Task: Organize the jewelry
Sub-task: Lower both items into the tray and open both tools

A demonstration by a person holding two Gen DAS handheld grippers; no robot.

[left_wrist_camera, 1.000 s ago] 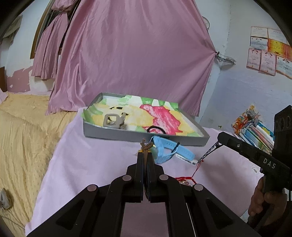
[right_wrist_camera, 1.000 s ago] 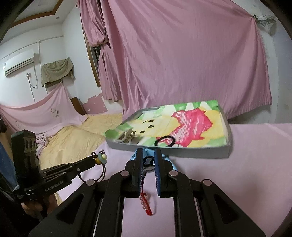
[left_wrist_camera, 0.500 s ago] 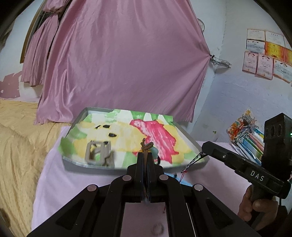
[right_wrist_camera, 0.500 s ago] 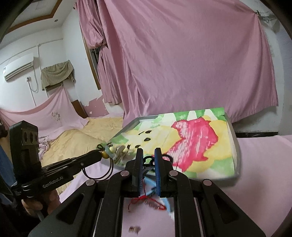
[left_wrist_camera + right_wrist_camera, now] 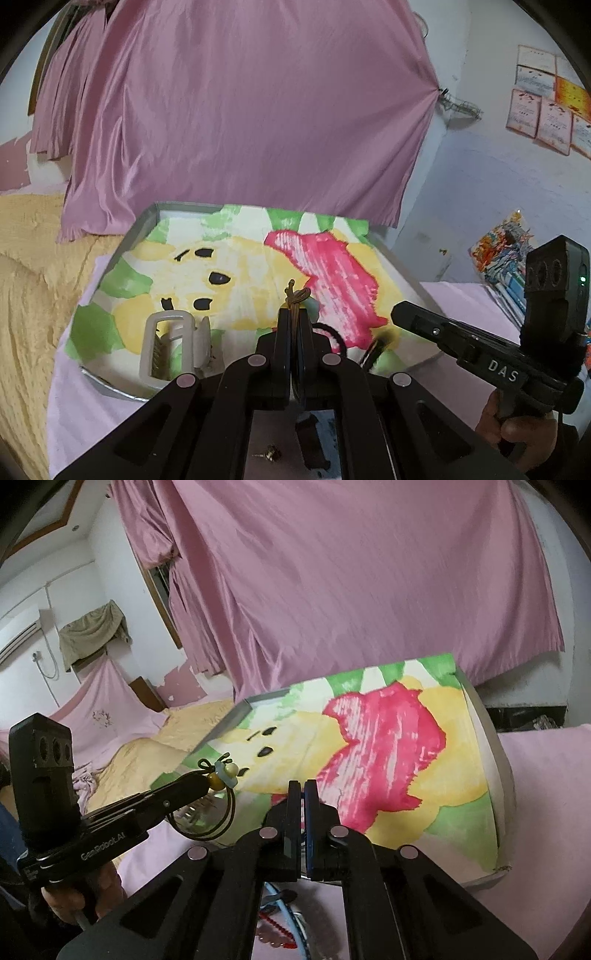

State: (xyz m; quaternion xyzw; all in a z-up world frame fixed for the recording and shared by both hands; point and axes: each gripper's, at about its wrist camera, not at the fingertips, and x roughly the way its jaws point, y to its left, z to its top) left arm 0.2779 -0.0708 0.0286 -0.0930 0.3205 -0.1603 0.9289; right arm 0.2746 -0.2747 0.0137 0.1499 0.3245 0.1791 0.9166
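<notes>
My left tongs (image 5: pixel 293 314) were clamped on the hair tie (image 5: pixel 223 771) at its beaded knot, with the loop dangling by the tray's (image 5: pixel 140 229) near edge. I judged it best to reach further in, lower until the loop rested clear of the clip (image 5: pixel 171 343), then release. My right tongs (image 5: pixel 303 786) were closed, but blur at their tip hid whatever they pinched.

light: soft, even | blur: slight motion | edges: fisheye-bent, dark corners
</notes>
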